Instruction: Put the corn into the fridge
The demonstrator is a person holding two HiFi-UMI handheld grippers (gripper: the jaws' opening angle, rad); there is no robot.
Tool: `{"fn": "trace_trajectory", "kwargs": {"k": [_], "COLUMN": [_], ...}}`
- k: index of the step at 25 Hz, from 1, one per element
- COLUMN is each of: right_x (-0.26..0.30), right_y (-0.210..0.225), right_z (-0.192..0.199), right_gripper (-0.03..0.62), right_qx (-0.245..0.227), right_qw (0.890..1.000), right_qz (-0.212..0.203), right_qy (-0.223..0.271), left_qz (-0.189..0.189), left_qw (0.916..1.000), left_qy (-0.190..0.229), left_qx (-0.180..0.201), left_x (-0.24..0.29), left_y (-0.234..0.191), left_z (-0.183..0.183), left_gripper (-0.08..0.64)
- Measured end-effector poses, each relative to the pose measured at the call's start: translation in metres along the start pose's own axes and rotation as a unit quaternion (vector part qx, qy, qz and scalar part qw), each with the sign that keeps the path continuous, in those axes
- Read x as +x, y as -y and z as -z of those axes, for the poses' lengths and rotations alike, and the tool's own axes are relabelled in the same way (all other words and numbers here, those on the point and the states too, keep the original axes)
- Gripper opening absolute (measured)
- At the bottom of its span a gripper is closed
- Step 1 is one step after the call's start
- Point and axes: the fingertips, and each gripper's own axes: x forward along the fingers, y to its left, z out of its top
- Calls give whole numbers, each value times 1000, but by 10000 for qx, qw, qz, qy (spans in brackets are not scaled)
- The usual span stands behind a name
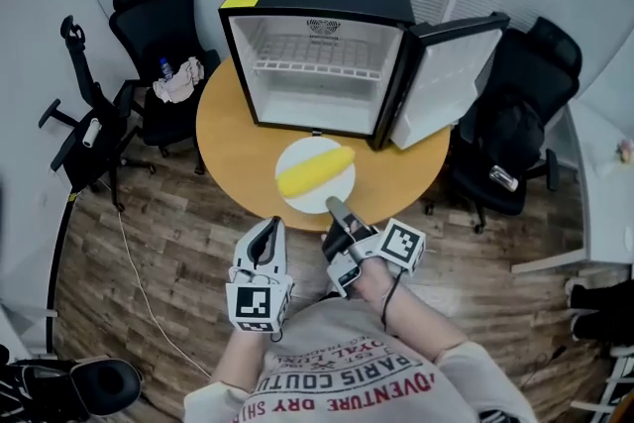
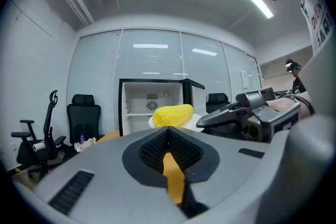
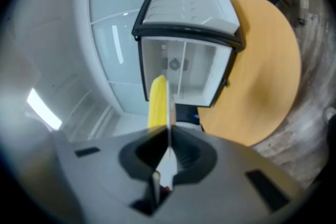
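The fridge [image 1: 317, 35] stands open straight ahead of both grippers, with its door [image 1: 451, 79] swung out ahead and to the right of the right gripper [image 1: 333, 207]. It sits on the round tabletop [image 1: 238, 134]. Between the grippers and the fridge is a white plate [image 1: 297, 158], and the right gripper's jaws are clamped on its near rim. The corn [image 1: 315, 171] lies loose across the plate, just beyond that gripper's tips. The left gripper [image 1: 271, 227] hangs just left of it, jaws together on nothing. The main risk is the one-sided pinch: a tilt or jolt could let the plate sag and roll the corn off. The far rim could also catch the fridge sill or the wire shelf [image 1: 317, 66].
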Motion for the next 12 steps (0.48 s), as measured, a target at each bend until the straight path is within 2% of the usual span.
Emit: {"fn": "trace_trajectory", "kwargs": {"k": [8,12], "right_x": [45,61], "right_y": [8,11], "right_z": [-43,-54], "right_gripper": [40,40], "right_qx": [-115,1], "right_qw": [9994,9993], "right_qz": [60,115], "right_qy": [-316,-352], "left_qz": [16,263], "left_qw": [10000,9994], "left_qy": [86,117], "left_qx": [-29,-185], "left_x": [57,76], "left_y": [-2,-4], "left_z": [-6,-12], "left_gripper": [31,31]}}
